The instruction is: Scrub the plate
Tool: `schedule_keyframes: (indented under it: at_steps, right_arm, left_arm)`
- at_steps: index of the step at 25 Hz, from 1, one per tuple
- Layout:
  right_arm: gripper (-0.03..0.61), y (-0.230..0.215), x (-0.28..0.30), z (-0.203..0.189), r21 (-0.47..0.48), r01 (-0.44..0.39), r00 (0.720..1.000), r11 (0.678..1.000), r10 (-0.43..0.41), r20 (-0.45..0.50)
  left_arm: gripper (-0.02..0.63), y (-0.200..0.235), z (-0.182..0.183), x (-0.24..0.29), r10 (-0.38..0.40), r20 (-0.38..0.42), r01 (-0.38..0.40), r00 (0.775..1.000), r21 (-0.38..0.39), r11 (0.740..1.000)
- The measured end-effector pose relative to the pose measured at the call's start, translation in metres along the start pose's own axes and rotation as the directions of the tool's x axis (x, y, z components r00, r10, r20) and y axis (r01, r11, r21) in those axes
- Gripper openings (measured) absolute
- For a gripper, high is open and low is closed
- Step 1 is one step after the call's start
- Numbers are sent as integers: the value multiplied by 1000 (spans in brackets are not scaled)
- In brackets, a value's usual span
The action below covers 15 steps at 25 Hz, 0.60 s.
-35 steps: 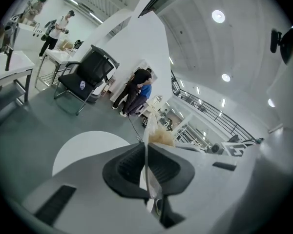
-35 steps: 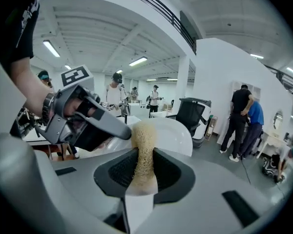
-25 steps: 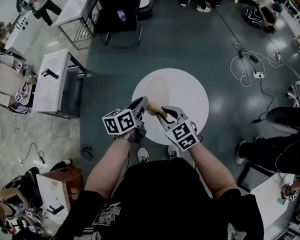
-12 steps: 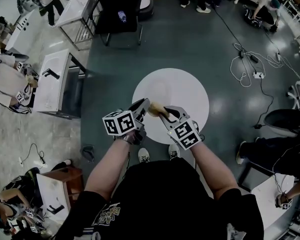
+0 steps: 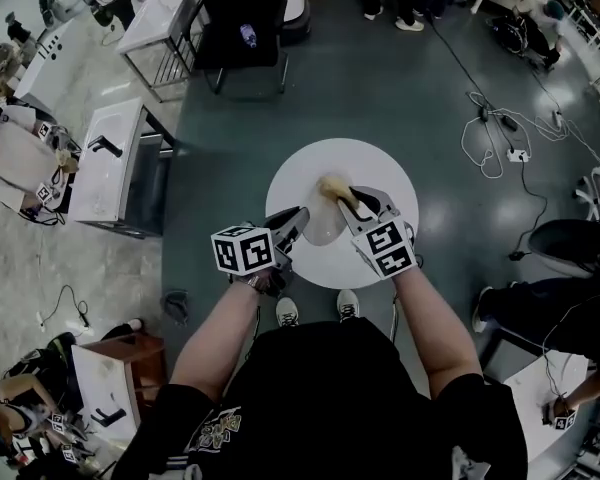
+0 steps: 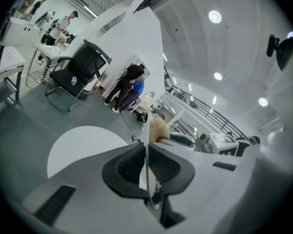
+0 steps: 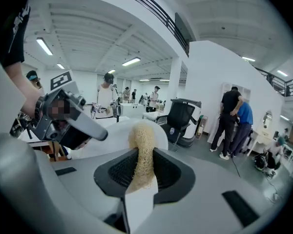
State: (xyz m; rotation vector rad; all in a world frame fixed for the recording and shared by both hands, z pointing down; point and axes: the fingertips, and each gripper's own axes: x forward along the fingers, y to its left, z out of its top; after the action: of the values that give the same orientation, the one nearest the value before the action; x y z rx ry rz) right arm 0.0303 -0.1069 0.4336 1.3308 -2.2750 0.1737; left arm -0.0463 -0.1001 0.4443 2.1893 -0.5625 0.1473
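Above table (image 5: 385, 168) — left tongs (image 5: 300, 215) pinch plate (image 5: 323, 224); right tongs (image 5: 353, 199), clamping scrubber (image 5: 332, 185), shifted forward.

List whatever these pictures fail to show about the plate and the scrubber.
Plate face: the left gripper view shows it edge-on, as a thin line. In the head view it is pale against the white table and too small to judge for dirt.
Whether the scrubber touches the plate: in the right gripper view the scrubber itself covers that spot.
Plate's full outline: it blends into the table in the head view.
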Motion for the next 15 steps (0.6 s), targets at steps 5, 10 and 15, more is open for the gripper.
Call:
schedule_keyframes:
  at_steps: [5,10,15]
  right_arm:
    - [97,-26,-2,12,13,84,996,996,-85,17]
    - [97,-54,-14,11,77,178,983,981,-181,31]
    - [97,-61,-20,-14,133,203,979,970,-205,-5]
  left_arm:
    - [27,-1,-1,-3,-13,-9,13,1000,-1,1000]
    - [22,9,-2,-7,37,14,-37,999,-7,999]
    - [21,21,-5,-7,96,24,-96,995,10,995]
